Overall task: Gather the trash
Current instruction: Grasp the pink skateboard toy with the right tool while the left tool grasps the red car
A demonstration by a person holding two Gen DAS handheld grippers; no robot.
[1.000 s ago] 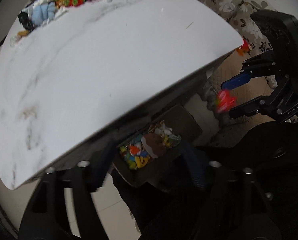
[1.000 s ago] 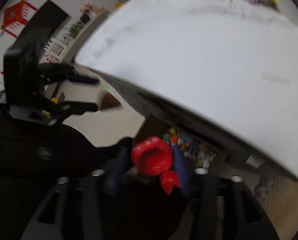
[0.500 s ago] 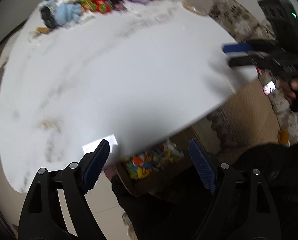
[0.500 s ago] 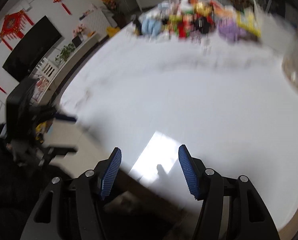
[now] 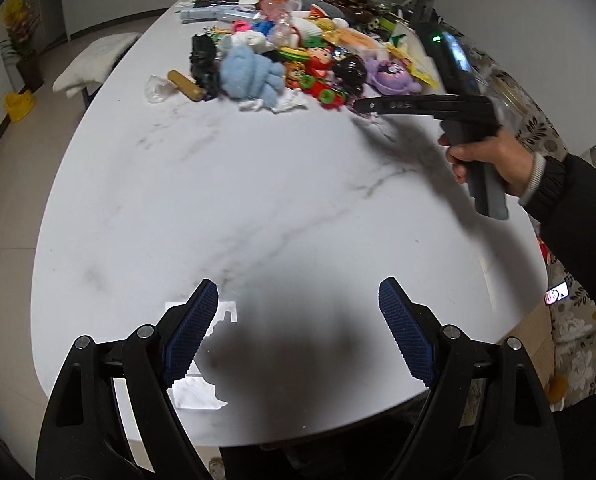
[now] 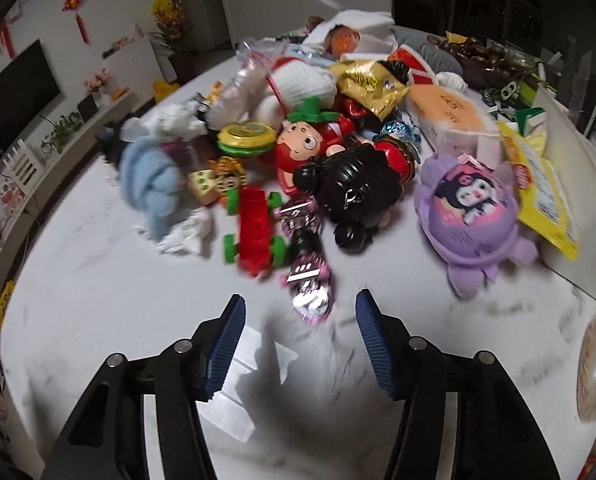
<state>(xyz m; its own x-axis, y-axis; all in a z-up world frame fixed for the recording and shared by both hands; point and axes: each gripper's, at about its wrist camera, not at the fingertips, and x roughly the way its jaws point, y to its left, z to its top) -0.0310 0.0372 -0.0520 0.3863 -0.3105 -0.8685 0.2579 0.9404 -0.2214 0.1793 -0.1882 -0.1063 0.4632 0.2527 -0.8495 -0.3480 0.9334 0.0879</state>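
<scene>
A pile of toys and trash lies at the far end of the white marble table (image 5: pixel 258 200). In the right wrist view my right gripper (image 6: pixel 299 312) is open and empty, just in front of a pink shiny wrapper (image 6: pixel 307 280). Beside it lie a red toy skateboard (image 6: pixel 256 232), a crumpled white tissue (image 6: pixel 186 234), a gold snack bag (image 6: pixel 371 84) and a purple plush (image 6: pixel 473 212). My left gripper (image 5: pixel 298 300) is open and empty over the table's near end. The right gripper also shows in the left wrist view (image 5: pixel 425 106), reaching toward the pile.
A blue plush (image 5: pixel 250 72), a black toy (image 5: pixel 204 64), a brown roll (image 5: pixel 184 84) and a clear plastic scrap (image 5: pixel 158 88) lie at the pile's left side. A yellow packet (image 6: pixel 537 184) lies at the right. A floral sofa (image 5: pixel 577 320) stands beyond the table's right edge.
Both grippers rose from below the table edge, where a box of trash sat, to above the table. The right gripper let go of a red item and moved to the pile.
</scene>
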